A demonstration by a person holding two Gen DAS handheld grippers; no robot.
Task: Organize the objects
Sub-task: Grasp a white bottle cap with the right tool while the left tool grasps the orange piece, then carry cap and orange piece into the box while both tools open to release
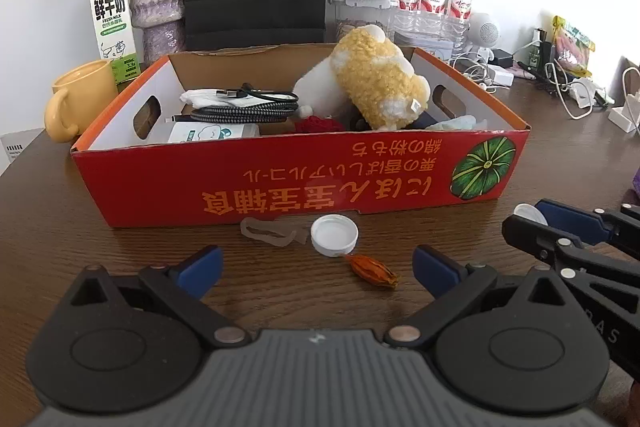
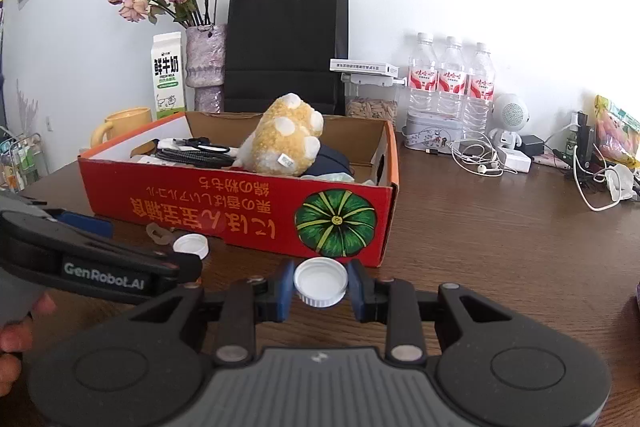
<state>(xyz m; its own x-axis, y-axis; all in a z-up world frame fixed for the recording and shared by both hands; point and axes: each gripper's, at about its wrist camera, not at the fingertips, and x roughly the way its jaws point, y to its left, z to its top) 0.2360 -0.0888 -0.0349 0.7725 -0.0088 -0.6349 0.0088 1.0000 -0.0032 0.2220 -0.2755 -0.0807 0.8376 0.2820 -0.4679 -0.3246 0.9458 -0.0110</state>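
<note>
A red cardboard box on the wooden table holds a yellow and white plush toy, coiled cables and small packets. In front of it lie a white bottle cap, a clear rubber band and an orange wrapped candy. My left gripper is open just short of the cap and candy. My right gripper is shut on a second white cap, held above the table near the box's front right corner.
Behind the box stand a yellow mug, a milk carton, a purple vase of dried roses, a black paper bag and three water bottles. Chargers, cables and earphones crowd the right. A hand grips the left tool.
</note>
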